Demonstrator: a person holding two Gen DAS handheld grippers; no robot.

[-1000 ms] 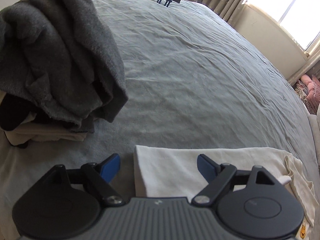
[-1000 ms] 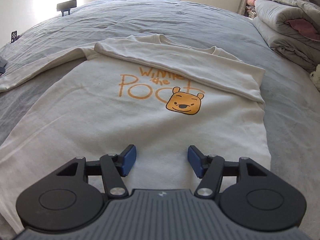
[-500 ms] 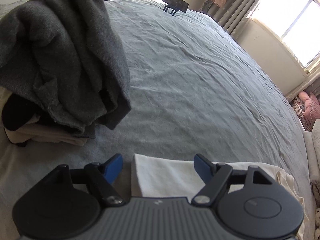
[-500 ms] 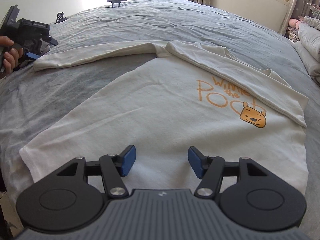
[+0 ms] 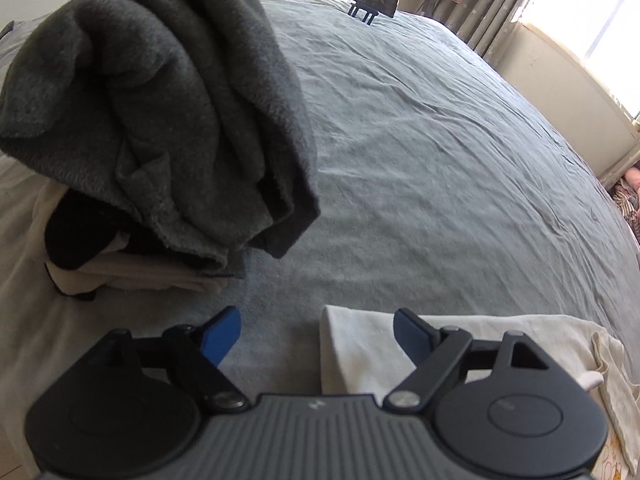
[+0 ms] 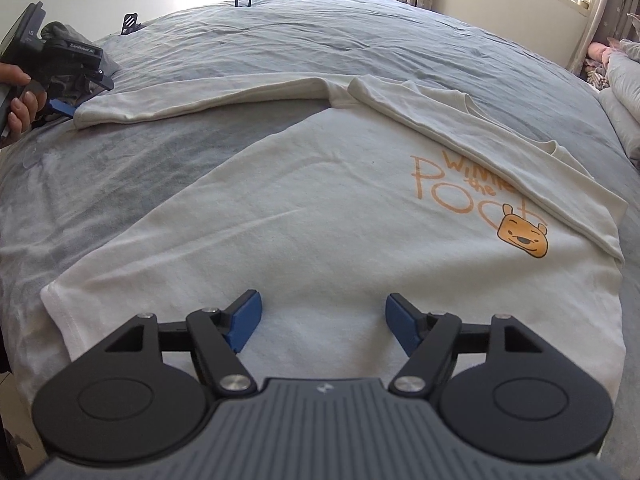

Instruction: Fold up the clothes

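Left gripper (image 5: 318, 334) is hovering wide open at the sleeve (image 5: 360, 350) cuff; right gripper (image 6: 322, 320) is gaping, empty, over the shirt (image 6: 320, 220) hem.

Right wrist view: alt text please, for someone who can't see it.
A cream long-sleeve shirt with an orange bear print lies flat on a grey bed, one sleeve folded across the chest. The open right gripper hovers over its hem; the left gripper is at the other sleeve's cuff.

shirt (image 6: 320, 208) on bed (image 6: 360, 32); clothes pile (image 5: 152, 120) beyond sleeve (image 6: 200, 98)
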